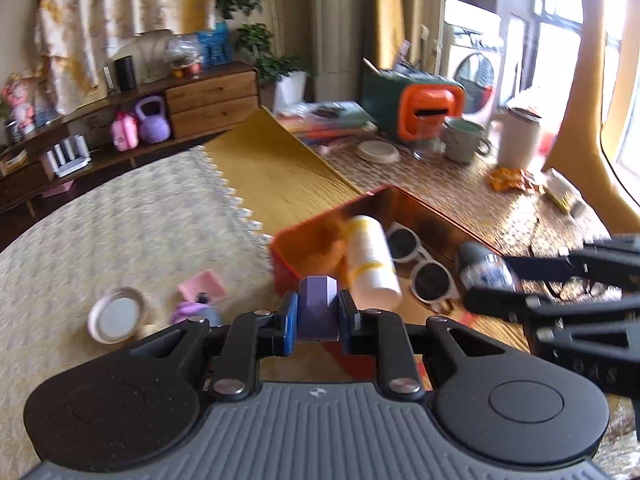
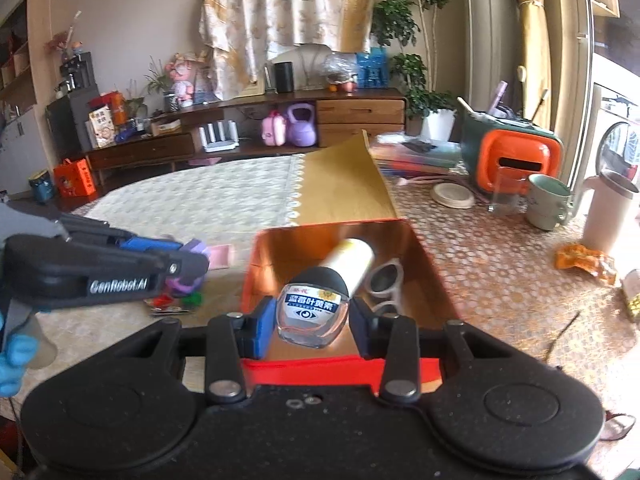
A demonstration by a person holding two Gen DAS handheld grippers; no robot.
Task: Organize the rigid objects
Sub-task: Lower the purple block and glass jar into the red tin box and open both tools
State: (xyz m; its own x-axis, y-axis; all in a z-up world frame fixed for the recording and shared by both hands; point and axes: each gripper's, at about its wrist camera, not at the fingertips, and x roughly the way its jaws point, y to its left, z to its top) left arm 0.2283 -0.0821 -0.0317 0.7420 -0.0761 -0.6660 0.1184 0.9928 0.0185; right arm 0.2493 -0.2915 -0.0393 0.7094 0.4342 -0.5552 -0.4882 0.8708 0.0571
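Note:
An open orange-red box (image 1: 308, 226) (image 2: 424, 256) sits on the table; inside lie a white bottle (image 1: 370, 258) (image 2: 352, 260) and white-framed sunglasses (image 1: 420, 264) (image 2: 384, 280). My left gripper (image 1: 318, 314) (image 2: 192, 264) is shut on a purple faceted block (image 1: 318, 304), held just left of the box's near corner. My right gripper (image 2: 312, 320) (image 1: 492, 280) is shut on a small clear bottle with a black cap (image 2: 314, 308) (image 1: 482, 266), held over the box's near edge.
A round lid (image 1: 116, 316), a pink card (image 1: 202, 286) and small toys lie on the cream cloth left of the box. Behind stand an orange-green case (image 2: 512, 152), mugs (image 2: 548, 200), a white jug (image 2: 608, 212), a coaster (image 2: 452, 196). Snack packets (image 2: 584, 260) lie right.

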